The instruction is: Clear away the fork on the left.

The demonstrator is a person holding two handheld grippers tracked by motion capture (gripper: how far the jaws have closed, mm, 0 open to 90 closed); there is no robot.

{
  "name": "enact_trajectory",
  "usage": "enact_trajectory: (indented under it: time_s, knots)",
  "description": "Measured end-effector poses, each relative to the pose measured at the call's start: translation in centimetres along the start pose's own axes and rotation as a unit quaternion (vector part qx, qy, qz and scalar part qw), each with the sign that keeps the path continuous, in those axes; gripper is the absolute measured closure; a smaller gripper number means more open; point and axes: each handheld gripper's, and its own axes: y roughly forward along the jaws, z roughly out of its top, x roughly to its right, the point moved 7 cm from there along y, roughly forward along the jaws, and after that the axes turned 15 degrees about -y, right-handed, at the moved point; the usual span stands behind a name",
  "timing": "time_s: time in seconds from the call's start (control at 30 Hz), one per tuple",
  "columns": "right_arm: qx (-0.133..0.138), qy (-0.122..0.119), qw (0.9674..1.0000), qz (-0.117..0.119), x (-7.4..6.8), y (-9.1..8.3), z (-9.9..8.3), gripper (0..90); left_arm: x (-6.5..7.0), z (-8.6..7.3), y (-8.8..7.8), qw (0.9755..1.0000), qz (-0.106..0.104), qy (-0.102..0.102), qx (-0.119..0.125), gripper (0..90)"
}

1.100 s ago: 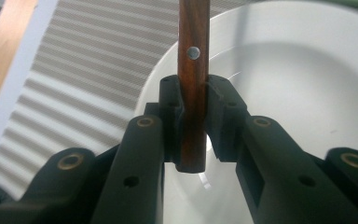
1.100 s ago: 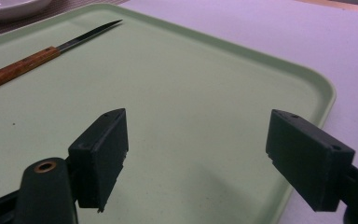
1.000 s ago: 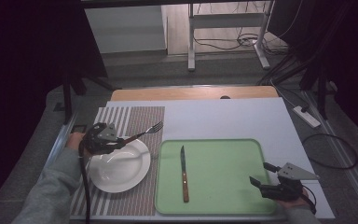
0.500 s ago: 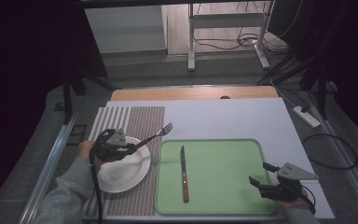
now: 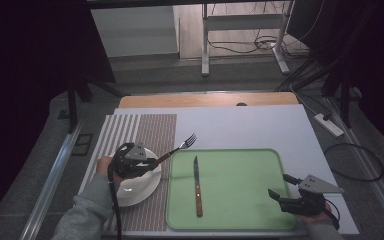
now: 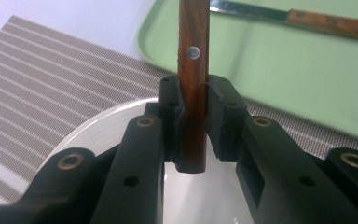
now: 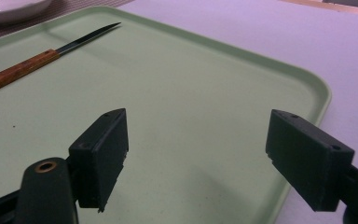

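The left forearm, in a grey sleeve (image 5: pixel 87 207), is brought in from the near-left corner of the worktop (image 5: pixel 240 125), and the left tool (image 5: pixel 150 162) is held low over the white plate (image 5: pixel 140 192), pointing across towards the far-right. Its jaws are clamped on the wooden handle of the fork (image 5: pixel 180 147); in the left gripper view the handle (image 6: pixel 193 84) is seen gripped between the two pads, its end reaching just behind them, above the plate's rim (image 6: pixel 98 126). From the jaws the fork is carried out at a slant over the striped placemat (image 5: pixel 150 130), with its tines lifted just past the far-left corner of the green tray (image 5: pixel 235 200).

The right hand (image 5: pixel 312 215) is rested at the near-right corner of the worktop, and the right tool (image 5: pixel 277 187) is aimed leftwards over the tray's near-right part. Its jaws are spread wide with nothing between them, as seen in the right gripper view, where bare tray surface (image 7: pixel 191 116) is shown between the pads.

A knife (image 5: pixel 197 185) with a wooden handle is laid on the left part of the tray, blade towards the far edge, well apart from both tools.
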Motion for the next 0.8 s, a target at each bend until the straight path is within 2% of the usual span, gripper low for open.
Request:
enact_trajectory:
  time_s: [0.23, 0.3, 0.43, 0.53, 0.8]
  knots:
    - [0.001, 0.001, 1.0, -0.002, 0.1, -0.1, -0.1, 21.7, 1.2, 0.8, 0.7, 1.0, -0.003, -0.002, 0.002, 76.0]
    - [-0.001, -0.002, 1.0, -0.003, 0.1, -0.1, -0.1, 21.7, 1.6, 1.3, 1.2, 0.9998, 0.002, -0.019, 0.0, 75.9]
    - [0.0, -0.002, 1.0, -0.005, 0.1, -0.2, 0.0, 21.7, 2.2, 1.8, 1.8, 0.9995, -0.005, -0.032, 0.005, 75.9]
    - [0.0, -0.002, 1.0, -0.006, 0.2, -0.2, 0.0, 21.7, 2.6, 2.2, 2.1, 0.9993, -0.014, -0.033, 0.013, 75.9]
    - [0.0, -0.004, 1.0, -0.008, 0.2, -0.2, 0.0, 21.7, 3.9, 2.9, 3.1, 0.9992, -0.027, -0.028, 0.01, 75.9]
